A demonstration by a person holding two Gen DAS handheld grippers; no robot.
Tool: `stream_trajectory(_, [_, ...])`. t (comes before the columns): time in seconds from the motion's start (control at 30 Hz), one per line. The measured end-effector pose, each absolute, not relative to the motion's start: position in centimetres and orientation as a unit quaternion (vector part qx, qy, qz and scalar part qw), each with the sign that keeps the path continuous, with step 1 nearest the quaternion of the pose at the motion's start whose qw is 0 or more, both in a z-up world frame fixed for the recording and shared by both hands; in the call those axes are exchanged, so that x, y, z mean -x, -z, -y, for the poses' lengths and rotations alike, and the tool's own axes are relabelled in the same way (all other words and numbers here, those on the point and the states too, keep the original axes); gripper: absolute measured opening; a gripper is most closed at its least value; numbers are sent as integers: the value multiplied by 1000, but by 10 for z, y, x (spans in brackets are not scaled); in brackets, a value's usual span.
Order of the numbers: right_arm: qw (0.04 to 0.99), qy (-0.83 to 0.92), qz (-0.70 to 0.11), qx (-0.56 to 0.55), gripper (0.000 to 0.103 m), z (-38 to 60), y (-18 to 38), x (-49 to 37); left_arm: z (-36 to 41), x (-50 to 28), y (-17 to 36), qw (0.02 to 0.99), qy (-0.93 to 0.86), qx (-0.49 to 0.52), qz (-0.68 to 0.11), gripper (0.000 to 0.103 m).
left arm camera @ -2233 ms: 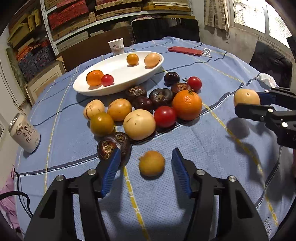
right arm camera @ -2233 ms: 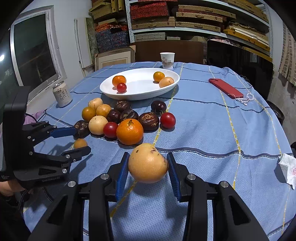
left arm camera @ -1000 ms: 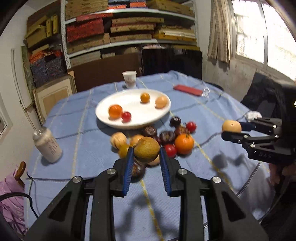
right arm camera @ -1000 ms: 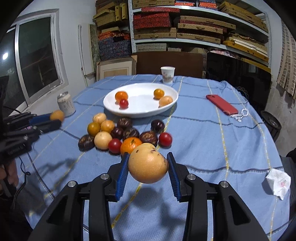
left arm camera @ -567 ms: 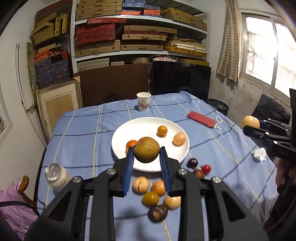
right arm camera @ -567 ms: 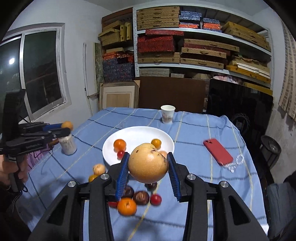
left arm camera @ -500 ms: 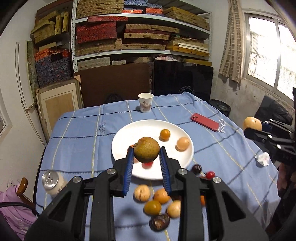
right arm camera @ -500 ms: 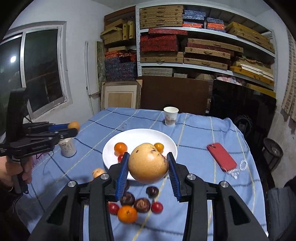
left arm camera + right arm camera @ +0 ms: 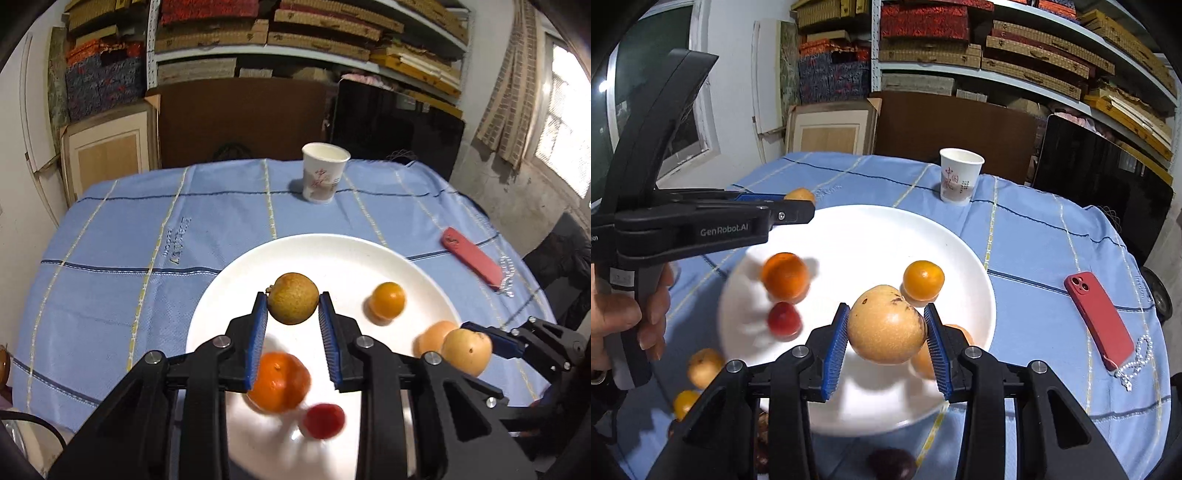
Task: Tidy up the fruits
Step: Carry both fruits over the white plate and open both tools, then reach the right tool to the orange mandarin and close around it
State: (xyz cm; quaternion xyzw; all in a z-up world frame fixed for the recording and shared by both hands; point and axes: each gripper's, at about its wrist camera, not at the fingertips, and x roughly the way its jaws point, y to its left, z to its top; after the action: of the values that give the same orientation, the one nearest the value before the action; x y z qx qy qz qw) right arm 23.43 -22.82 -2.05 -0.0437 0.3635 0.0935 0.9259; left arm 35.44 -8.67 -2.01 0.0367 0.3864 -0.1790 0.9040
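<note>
Left tongs [image 9: 292,325]: blue pads clamped on a small yellow-brown fruit [image 9: 293,298], skin speckled and dull, short stem nub at its 10 o'clock. The fruit hangs above the white plate [image 9: 332,251].

Right tongs [image 9: 886,341]: pads pressed on a larger pale yellow fruit [image 9: 886,324], smooth skin with dark bruise marks toward 1 o'clock. It also hangs over the plate, near the plate's 5 o'clock rim.

On the plate, right wrist view: a red round fruit [image 9: 783,319] at 9 o'clock of the held fruit, a large orange [image 9: 785,276] at 10 o'clock, a small orange fruit [image 9: 923,279] at 1 o'clock, and a peach-coloured fruit [image 9: 962,334] partly hidden behind the right pad. The nearer fruits are motion-blurred.

The bench [image 9: 1034,236] carries a blue checked cloth. A red phone [image 9: 1099,318] lies at 3 o'clock of the plate; a paper cup [image 9: 960,175] stands upright beyond the plate at 1 o'clock.
</note>
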Motion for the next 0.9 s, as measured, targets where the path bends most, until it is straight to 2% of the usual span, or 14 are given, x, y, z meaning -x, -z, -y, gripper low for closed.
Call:
stream_trajectory(0.03, [925, -91, -367, 48, 41, 228, 24, -238, 90, -359, 25, 903, 176, -48, -390, 30])
stream_trajectory(0.07, [924, -87, -368, 56, 42, 227, 27, -240, 92, -360, 30, 902, 172, -56, -391, 47])
stream_trajectory(0.13, [927, -80, -360, 67, 47, 227, 26, -238, 91, -359, 31, 905, 171, -55, -385, 70])
stream_trajectory(0.17, [929, -83, -354, 67, 48, 227, 24, -235, 89, -357, 30, 908, 168, -54, -380, 72])
stream_trajectory(0.23, [935, -82, -338, 73, 58, 227, 16, -228, 84, -351, 25, 910, 167, -46, -376, 76])
stream_trajectory(0.4, [941, -76, -323, 69, 59, 233, -5, -204, 66, -317, -1, 915, 166, -27, -367, 80])
stream_trajectory(0.47, [942, -78, -320, 65, 59, 238, -13, -180, 53, -292, -12, 918, 169, -21, -359, 87])
stream_trajectory(0.57, [940, -84, -323, 72, 59, 239, -16, -142, 34, -247, -18, 920, 175, -26, -351, 91])
stream_trajectory(0.73, [932, -94, -344, 63, 60, 241, 0, -78, 13, -167, -13, 910, 203, -41, -360, 91])
stream_trajectory(0.9, [921, -107, -373, 43, 60, 233, 27, -49, 6, -99, 0, 901, 229, -60, -364, 97])
